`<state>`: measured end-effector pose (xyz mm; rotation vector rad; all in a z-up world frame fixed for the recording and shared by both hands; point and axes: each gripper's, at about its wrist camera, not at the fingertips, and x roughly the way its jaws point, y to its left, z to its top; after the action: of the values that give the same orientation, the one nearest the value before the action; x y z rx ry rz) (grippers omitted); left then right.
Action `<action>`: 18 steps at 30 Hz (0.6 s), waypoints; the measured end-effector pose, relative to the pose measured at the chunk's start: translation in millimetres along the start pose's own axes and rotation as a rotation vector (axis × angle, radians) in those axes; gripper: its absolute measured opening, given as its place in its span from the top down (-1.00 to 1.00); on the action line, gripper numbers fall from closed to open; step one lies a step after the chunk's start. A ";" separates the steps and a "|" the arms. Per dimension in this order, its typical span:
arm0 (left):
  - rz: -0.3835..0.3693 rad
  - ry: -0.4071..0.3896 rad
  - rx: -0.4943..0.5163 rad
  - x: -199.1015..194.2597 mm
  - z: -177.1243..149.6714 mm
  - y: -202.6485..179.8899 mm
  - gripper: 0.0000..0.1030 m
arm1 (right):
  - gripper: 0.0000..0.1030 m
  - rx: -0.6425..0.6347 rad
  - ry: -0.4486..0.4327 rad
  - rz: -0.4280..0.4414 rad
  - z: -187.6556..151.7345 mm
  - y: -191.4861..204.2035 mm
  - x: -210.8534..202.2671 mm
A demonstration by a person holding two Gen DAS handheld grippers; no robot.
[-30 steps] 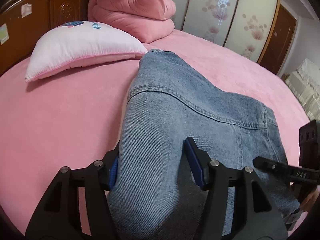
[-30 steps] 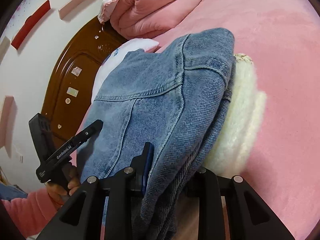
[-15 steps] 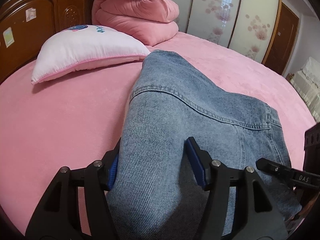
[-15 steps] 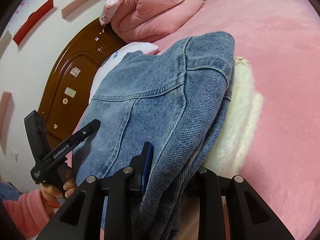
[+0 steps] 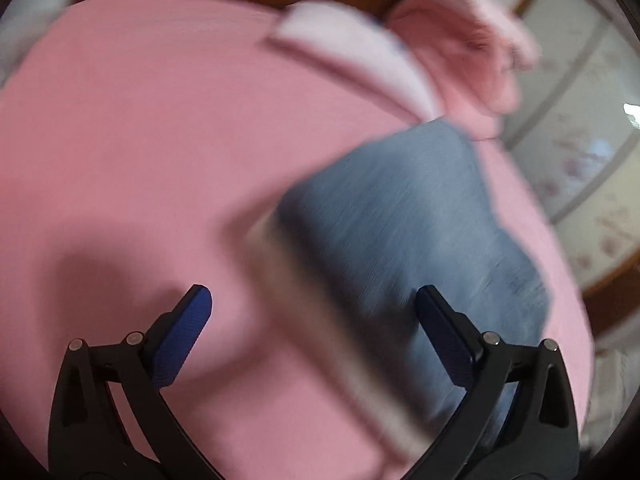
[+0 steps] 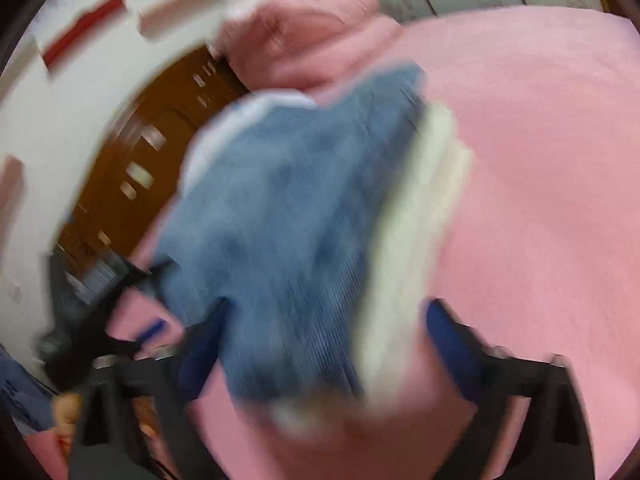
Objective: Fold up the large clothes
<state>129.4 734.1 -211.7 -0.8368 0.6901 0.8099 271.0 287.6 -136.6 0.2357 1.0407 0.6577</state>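
A folded blue denim jacket [image 5: 400, 220] with a cream fleece lining [image 6: 416, 208] lies on the pink bed [image 5: 120, 140]; both views are motion-blurred. My left gripper [image 5: 313, 295] is opening, its blue pads wide apart. The jacket's near left edge runs between them and neither pad presses it. In the right wrist view my right gripper [image 6: 324, 316] is opening too, and the jacket [image 6: 288, 216] lies loose between its spread fingers. The left gripper [image 6: 100, 312] also shows at the left of that view, held by a hand [image 6: 66, 412].
A white and pink pillow [image 5: 352, 48] and a folded pink quilt [image 5: 472, 52] sit at the head of the bed, before a brown wooden headboard [image 6: 132, 168]. Flowered wardrobe doors [image 5: 580, 152] stand beyond the bed's right side.
Both grippers have let go of the jacket and opened wide. The left gripper has swung left and rolled, so the jacket now sits to its right. The jacket lies flatter on the bed.
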 end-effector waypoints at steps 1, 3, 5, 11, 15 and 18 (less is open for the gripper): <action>0.044 0.012 -0.001 -6.8 -12.8 0.6 -0.96 | -0.92 0.011 0.018 -0.008 -16.5 -5.0 -8.7; 0.189 0.042 0.023 -18.4 -43.5 -0.7 -0.95 | -0.92 0.020 0.039 -0.078 -52.8 -14.3 -35.5; 0.289 0.090 0.072 -25.8 -77.9 -4.8 -0.94 | -0.92 0.005 0.030 -0.129 -82.6 -20.0 -68.6; 0.274 0.270 0.509 -64.2 -194.5 -57.4 -0.78 | -0.92 -0.017 0.141 -0.344 -171.4 -59.9 -178.6; 0.186 0.277 0.701 -149.5 -283.2 -101.7 -0.78 | -0.95 0.029 0.299 -0.523 -214.3 -113.1 -254.2; 0.030 0.353 0.727 -210.4 -337.7 -134.4 -0.78 | -0.98 0.092 0.340 -0.574 -229.9 -158.1 -334.6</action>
<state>62.6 322.2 -164.4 -0.3015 1.2161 0.3792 23.4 -67.3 -86.3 -0.1038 1.3897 0.1272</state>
